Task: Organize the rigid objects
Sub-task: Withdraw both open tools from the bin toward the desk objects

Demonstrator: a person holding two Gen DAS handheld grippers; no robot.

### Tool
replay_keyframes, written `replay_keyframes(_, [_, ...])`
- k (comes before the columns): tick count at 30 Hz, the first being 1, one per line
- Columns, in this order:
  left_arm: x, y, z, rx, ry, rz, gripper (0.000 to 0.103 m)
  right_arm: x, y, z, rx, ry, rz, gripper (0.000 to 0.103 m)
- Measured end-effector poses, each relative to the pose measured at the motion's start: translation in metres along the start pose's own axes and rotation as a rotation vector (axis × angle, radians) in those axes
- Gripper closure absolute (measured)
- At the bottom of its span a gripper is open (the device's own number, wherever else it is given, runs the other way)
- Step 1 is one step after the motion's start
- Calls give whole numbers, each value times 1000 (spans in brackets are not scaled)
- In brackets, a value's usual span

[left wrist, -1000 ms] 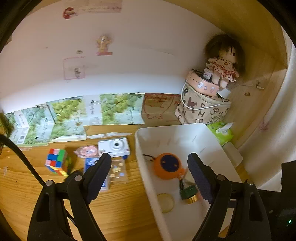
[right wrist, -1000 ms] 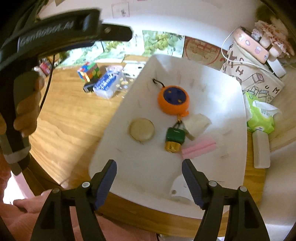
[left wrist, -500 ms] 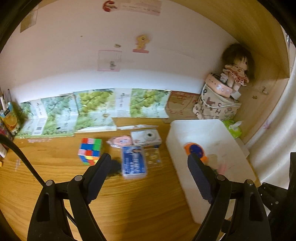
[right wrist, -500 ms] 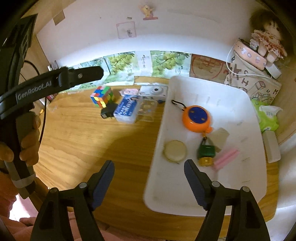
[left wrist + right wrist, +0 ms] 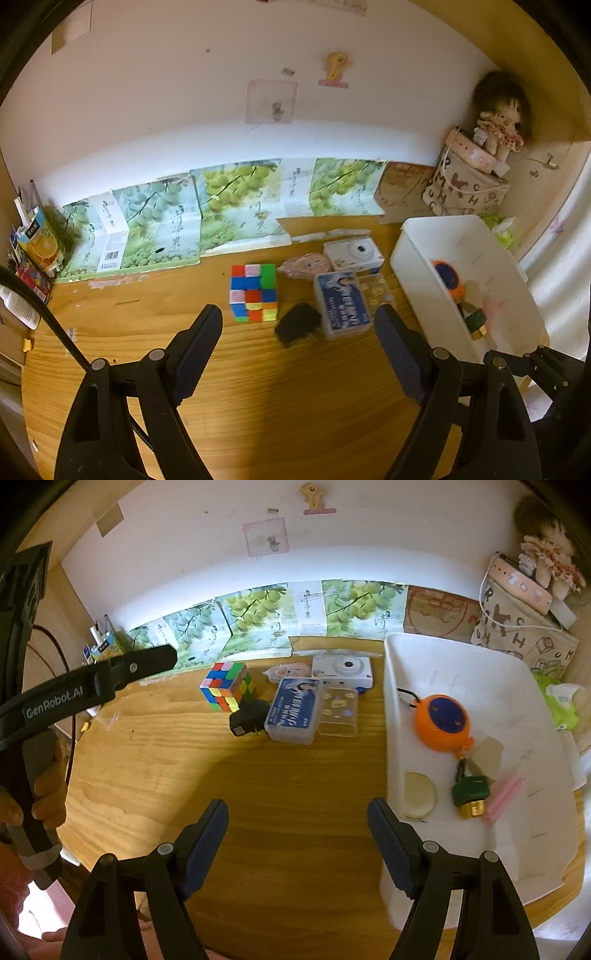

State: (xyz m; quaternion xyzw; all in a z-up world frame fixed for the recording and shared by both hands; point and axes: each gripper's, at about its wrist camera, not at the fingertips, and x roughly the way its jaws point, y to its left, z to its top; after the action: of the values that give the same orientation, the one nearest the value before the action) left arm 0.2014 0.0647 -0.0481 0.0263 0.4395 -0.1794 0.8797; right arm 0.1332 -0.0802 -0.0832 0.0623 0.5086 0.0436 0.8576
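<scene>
Wooden tabletop (image 5: 280, 805) fills both views, with the unsorted pile at upper centre of frame: a multicoloured puzzle cube (image 5: 254, 292), a small black plug-like block (image 5: 297, 324), a blue-labelled clear plastic box (image 5: 341, 305), a clear flat case with pale stickers (image 5: 339, 709), a white compact camera (image 5: 342, 668) and a pink round trinket (image 5: 306, 263). At right of frame, a white plastic bin (image 5: 393, 716) already holds an orange round reel (image 5: 441, 720), a green-and-brass padlock (image 5: 471, 794), a pale disc (image 5: 419, 794) and pink sticks (image 5: 504, 797).

Left claw (image 5: 300, 352) stands wide apart and empty, low in its frame, aimed just below the black block and the cube. Right claw (image 5: 297, 843), its jaws having just widened slightly with nothing between them, hangs apart over bare wood beside the bin's near wall.

Picking the next item looks to be the step in hand. A clean pick probably means squaring the pads on two flat, opposite faces of one item, lowering until they straddle it without nudging its neighbours, which sit touching or nearly so, then closing firmly before lifting clear of the bin's rim.
</scene>
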Motion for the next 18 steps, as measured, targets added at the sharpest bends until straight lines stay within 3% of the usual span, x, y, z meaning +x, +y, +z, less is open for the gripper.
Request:
replay_keyframes(6, [18,18,6,20,59,-4,16,20,7,8,59,-24,13,25])
replay_keyframes(18, [75,41,23,16,177,-23,16,63,19,26,102,-178,1,25])
